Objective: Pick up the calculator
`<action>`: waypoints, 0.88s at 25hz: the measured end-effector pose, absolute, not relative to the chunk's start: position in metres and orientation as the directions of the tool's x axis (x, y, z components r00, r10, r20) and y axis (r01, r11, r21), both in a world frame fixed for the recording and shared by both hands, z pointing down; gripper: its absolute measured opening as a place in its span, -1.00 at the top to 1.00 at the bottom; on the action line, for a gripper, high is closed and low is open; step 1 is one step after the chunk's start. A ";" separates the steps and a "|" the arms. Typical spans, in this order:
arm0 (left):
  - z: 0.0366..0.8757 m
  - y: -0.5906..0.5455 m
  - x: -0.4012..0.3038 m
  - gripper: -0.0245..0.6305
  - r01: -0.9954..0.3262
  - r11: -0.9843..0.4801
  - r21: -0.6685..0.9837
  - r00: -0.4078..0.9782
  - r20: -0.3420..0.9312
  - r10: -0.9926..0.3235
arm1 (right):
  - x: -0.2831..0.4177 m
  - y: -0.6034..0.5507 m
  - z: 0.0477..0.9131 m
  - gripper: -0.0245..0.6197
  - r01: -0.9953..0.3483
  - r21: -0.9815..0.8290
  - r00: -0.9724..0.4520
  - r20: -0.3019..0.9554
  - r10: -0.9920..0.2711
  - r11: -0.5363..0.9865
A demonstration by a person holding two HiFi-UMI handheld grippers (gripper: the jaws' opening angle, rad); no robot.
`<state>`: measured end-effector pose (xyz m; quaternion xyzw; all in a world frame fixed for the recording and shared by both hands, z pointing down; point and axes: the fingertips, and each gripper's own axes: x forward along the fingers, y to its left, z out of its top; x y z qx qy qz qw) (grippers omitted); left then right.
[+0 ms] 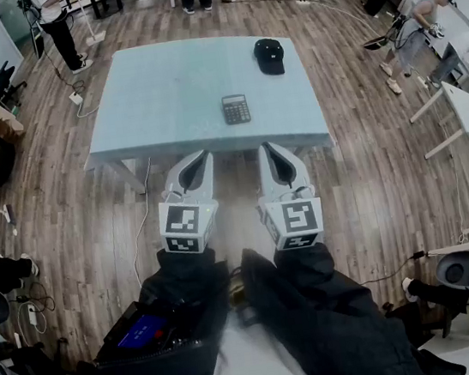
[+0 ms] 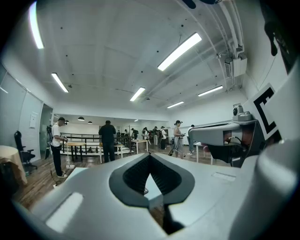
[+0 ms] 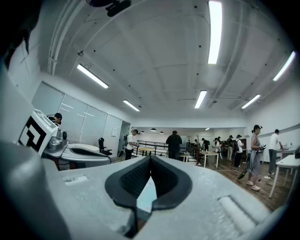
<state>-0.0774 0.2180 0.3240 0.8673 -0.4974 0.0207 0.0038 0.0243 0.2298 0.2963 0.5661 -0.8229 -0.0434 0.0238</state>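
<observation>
Holding: nothing; my left gripper and right gripper are both closed and level.
Table: just ahead of my jaws.
Calculator: flat near the front edge; probably light, rigid, slick; I would pinch across its sides.

The right gripper points level, and its two dark jaws meet at the tips with nothing between them. Through the narrow gap below the tips, a pale blue table is visible. The left gripper is beside it, on the left.
</observation>
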 end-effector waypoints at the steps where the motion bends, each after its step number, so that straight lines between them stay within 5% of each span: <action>1: 0.325 0.217 -0.078 0.92 -0.863 -0.505 -0.018 0.504 0.040 -0.863 | 0.024 0.229 0.297 0.95 -0.929 0.100 -0.359 -0.010 -0.933 0.356; 22: 0.336 0.216 -0.076 0.92 -0.857 -0.516 -0.013 0.514 0.068 -0.855 | 0.025 0.224 0.312 0.92 -0.935 0.063 -0.347 0.017 -0.938 0.348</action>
